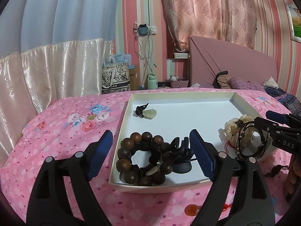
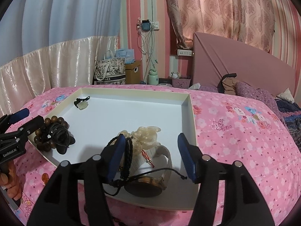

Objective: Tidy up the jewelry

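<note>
Black cord bracelet [image 2: 128,156] hooked over inner finger of right hand-held gripper [image 2: 150,157], jaws apart, above tray [image 2: 191,116] near corner. Lower, tilt, slide off beside watch [image 2: 148,185]. Left hand-held gripper [image 1: 150,154] apart, empty, over wooden bead bracelet [image 1: 139,160].

2 close wrist views, shared tray [image 1: 122,130]
</note>
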A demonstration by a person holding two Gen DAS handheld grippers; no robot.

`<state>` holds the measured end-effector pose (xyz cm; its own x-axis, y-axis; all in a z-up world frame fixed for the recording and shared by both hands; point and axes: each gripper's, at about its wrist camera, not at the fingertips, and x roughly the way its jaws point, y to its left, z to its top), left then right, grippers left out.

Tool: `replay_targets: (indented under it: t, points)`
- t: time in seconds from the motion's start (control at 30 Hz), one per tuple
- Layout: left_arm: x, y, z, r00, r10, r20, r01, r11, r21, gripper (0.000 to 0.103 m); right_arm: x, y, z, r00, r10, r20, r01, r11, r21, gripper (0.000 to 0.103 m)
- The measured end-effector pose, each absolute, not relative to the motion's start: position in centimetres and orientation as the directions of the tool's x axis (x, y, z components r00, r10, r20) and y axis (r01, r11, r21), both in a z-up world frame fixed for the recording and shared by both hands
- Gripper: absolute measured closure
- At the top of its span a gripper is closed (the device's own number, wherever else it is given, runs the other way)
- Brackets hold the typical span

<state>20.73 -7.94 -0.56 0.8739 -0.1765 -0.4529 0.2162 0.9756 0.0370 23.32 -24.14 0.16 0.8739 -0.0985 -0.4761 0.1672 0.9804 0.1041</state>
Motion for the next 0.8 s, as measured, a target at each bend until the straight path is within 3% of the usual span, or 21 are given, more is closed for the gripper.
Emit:
replay_targets:
  t: [0.8]
  points:
    - [20.75,-7.85,-0.55,0.874,-0.175,-0.453,0.215,0.976,0.037,0.020,23.29,-24.36,0.26,0.873,-0.097,-0.478,0.165,0.981,0.104,0.045]
